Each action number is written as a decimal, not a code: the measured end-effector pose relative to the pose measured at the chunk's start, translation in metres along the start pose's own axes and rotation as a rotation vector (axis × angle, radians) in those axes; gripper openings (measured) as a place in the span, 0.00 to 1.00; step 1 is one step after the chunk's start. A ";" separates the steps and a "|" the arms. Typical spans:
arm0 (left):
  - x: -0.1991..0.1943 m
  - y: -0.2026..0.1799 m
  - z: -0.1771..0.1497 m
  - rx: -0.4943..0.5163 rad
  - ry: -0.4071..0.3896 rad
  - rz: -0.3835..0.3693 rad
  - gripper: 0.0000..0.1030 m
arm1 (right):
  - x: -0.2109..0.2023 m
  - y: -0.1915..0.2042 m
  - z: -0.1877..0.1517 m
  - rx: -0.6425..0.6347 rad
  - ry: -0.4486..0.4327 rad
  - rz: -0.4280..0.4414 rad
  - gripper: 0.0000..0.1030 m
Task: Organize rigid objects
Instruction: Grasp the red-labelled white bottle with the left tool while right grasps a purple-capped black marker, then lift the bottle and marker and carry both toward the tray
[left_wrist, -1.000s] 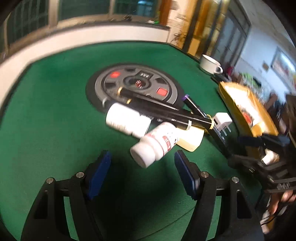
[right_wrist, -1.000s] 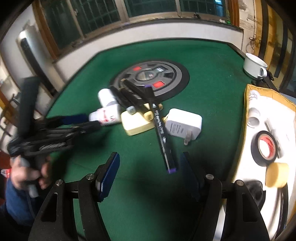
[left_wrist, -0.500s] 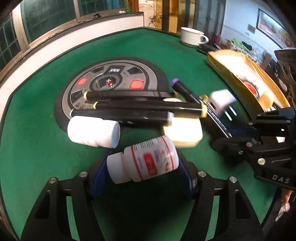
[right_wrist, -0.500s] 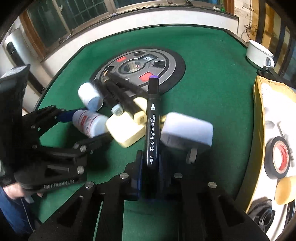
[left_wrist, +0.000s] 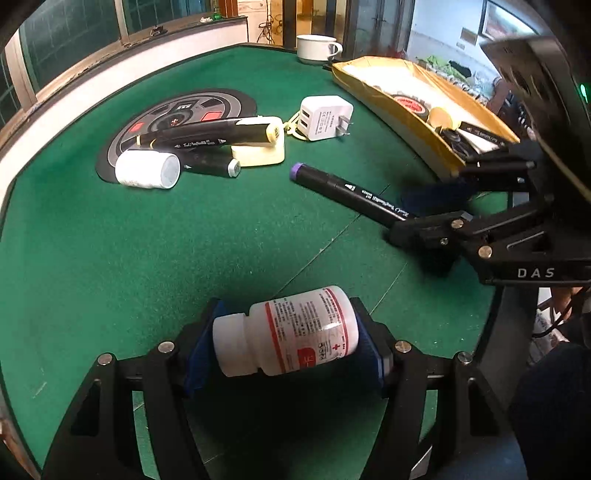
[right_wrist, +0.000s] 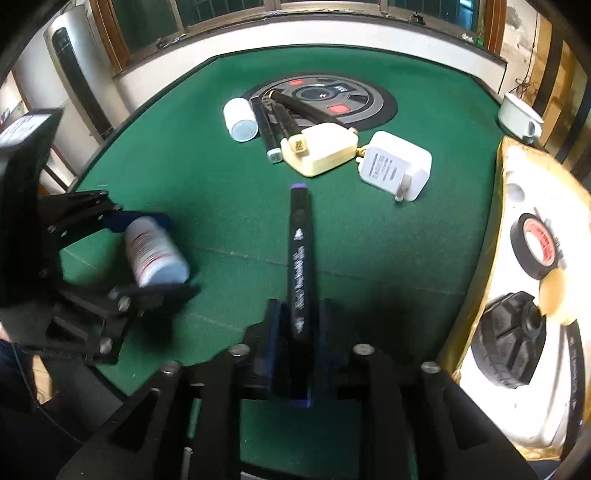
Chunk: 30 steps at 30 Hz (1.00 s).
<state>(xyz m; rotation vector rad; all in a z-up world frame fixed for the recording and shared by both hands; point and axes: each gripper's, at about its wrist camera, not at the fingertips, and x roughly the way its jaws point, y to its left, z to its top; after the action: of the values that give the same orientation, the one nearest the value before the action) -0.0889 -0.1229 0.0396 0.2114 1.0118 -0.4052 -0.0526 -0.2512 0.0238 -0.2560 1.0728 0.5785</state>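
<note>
A white pill bottle with a red label lies crosswise between the blue pads of my left gripper, which is shut on it above the green felt near the table's front edge. My right gripper has a black marker with a purple cap between its pads. The marker points forward and is off the felt, and the jaws are opening slightly. From the left wrist view, the marker sticks out of the right gripper. Across the table, the right wrist view shows the left gripper and its bottle.
By the round black dial lie a white bottle, two black markers, a cream box and a white charger plug. A gold-edged tray on the right holds a tape roll and other items. A white cup stands beyond.
My left gripper closed on the pill bottle and drew it back from the pile. My right gripper closed on the purple-capped marker and pulled it clear of the other markers.
</note>
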 end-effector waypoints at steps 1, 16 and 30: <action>0.001 0.000 0.002 -0.011 0.003 0.004 0.66 | 0.002 0.000 0.003 0.002 -0.006 0.001 0.33; -0.016 0.004 0.003 -0.142 -0.154 0.107 0.62 | -0.004 0.002 -0.004 0.071 -0.113 0.046 0.13; -0.033 -0.001 0.012 -0.119 -0.270 0.325 0.62 | -0.014 0.011 -0.008 0.077 -0.163 0.074 0.13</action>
<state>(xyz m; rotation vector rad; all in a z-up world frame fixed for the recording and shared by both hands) -0.0957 -0.1208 0.0736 0.2035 0.7174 -0.0737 -0.0698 -0.2502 0.0330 -0.1007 0.9469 0.6122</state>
